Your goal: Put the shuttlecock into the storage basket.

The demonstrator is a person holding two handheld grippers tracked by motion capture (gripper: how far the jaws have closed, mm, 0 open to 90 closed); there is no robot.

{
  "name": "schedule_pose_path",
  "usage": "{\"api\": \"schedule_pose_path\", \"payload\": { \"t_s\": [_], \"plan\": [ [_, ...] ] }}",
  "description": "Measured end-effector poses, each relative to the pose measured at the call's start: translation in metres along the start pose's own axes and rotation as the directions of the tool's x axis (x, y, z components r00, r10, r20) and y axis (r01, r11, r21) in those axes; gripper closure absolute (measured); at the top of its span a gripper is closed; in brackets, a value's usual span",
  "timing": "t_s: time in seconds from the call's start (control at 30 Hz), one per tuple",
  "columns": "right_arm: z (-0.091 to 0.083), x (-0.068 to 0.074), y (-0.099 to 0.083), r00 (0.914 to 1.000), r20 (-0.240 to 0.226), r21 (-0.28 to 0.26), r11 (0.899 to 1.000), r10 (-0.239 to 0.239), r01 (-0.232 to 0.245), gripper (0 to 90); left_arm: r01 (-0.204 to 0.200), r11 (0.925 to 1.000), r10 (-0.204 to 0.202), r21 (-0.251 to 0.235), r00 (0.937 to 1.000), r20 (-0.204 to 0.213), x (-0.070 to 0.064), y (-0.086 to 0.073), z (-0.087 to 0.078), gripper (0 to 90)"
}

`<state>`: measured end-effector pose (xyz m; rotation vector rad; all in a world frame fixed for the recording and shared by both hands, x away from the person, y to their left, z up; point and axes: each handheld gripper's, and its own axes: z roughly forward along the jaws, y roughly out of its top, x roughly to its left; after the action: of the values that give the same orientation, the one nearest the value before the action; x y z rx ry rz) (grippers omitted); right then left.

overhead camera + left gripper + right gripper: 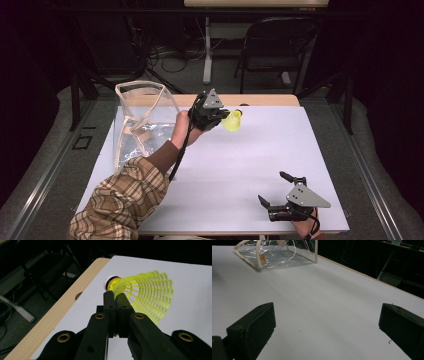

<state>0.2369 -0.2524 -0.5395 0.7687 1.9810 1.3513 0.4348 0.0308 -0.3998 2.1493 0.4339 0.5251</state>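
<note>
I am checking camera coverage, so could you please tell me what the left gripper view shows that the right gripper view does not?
The left gripper view alone shows the yellow shuttlecock, its skirt pinched near the white cork by the shut left gripper, and a hole in the wooden table edge. The right gripper view alone shows the clear plastic bag and the open right gripper. Both show the white tabletop.

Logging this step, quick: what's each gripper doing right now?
Left gripper: shut on the yellow plastic mesh shuttlecock.
Right gripper: open, holding nothing.
</note>
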Motion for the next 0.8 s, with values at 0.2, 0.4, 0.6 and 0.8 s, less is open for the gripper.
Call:
{"api": "schedule_pose_path", "payload": {
  "t_s": [0.2,0.4,0.6,0.8],
  "plan": [
    [-0.001,0.0,0.0,1.0,0.001,0.002,1.0,0.001,-0.001,0.4,0.005,1.0,-0.005,-0.004,1.0,0.001,0.003,0.005,-0.002,88.8],
    [-0.001,0.0,0.0,1.0,0.001,0.002,1.0,0.002,-0.002,0.5,0.003,0.9999,-0.003,-0.013,1.0,0.001,0.005,0.009,-0.004,88.8],
    [-0.001,0.0,0.0,1.0,0.003,0.0,1.0,0.0,0.0,0.5,0.001,0.9999,-0.001,-0.014,1.0,-0.002,0.009,0.013,-0.005,88.9],
    [-0.001,-0.001,0.0,1.0,0.003,0.001,1.0,0.001,-0.001,0.5,0.005,0.9998,-0.005,-0.02,0.9999,-0.01,0.012,0.016,-0.008,88.9]
  ]
}}
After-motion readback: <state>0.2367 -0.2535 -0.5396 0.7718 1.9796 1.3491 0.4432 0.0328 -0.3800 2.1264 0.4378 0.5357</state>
